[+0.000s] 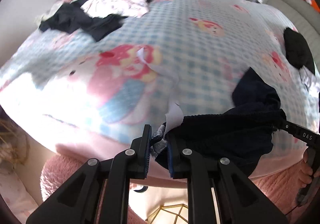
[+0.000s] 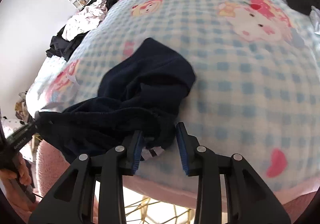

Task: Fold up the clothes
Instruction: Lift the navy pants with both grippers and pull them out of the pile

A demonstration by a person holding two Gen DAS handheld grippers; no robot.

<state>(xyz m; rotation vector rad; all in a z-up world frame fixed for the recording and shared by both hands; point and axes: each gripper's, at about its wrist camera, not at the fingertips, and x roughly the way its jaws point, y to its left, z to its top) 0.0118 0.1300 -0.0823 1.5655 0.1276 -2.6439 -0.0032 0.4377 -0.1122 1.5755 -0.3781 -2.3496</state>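
Note:
A dark navy garment [image 1: 230,130] hangs stretched between my two grippers over the near edge of the bed, its far end trailing on the checked blanket [image 1: 200,63]. My left gripper [image 1: 159,140] is shut on one corner, where a white label shows. In the right wrist view the garment [image 2: 144,91] bunches in front of my right gripper [image 2: 160,140], whose jaws stand apart with the cloth edge and a tag lying between them. The right gripper also shows in the left wrist view [image 1: 284,124], buried in the cloth.
A pile of black and white-pink clothes [image 1: 96,11] lies at the far left of the bed, also in the right wrist view [image 2: 80,23]. Another dark garment [image 1: 298,49] lies at the right. A pink fluffy cover [image 1: 66,170] runs below the bed edge.

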